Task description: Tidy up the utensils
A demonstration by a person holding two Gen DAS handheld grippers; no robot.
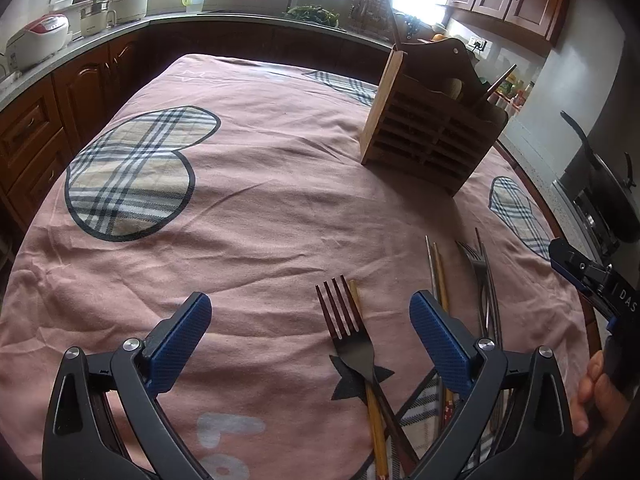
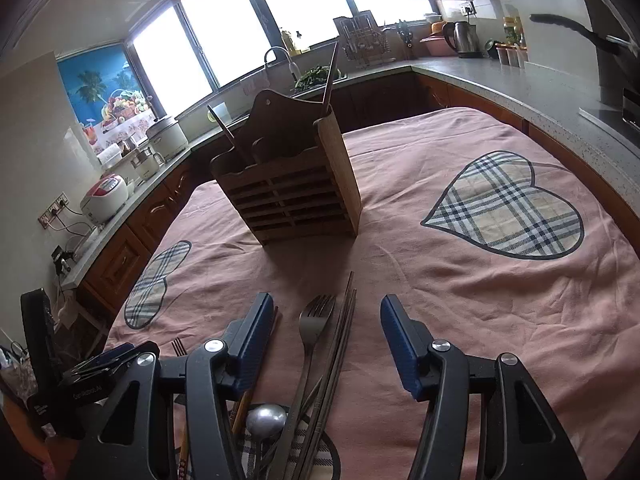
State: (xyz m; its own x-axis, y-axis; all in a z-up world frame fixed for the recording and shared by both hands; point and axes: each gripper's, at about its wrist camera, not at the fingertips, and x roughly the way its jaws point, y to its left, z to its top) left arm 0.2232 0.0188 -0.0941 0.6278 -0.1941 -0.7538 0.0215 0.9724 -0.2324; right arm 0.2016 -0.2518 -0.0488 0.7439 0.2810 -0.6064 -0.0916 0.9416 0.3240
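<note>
A dark fork [image 1: 347, 330] lies on the pink cloth across a wooden chopstick [image 1: 373, 404], between the fingers of my left gripper [image 1: 310, 300], which is open and touches neither. My right gripper [image 2: 327, 302] is open just above the cloth; a steel fork [image 2: 316, 318] and metal chopsticks [image 2: 345, 320] lie between its fingers, untouched by the pads. A steel spoon [image 2: 266, 420] rests nearer the camera. The slatted wooden utensil holder [image 2: 288, 184] stands upright behind them with sticks in it. The holder [image 1: 432, 128] sits far right in the left wrist view.
The table [image 1: 248, 200] wears a pink cloth with plaid heart patches. Kitchen counters wrap around it, with a rice cooker [image 2: 105, 196], a kettle [image 2: 464, 38] and a sink. A dark pan [image 1: 608, 184] sits on the stove at right. A hand [image 1: 596, 396] holds the right gripper.
</note>
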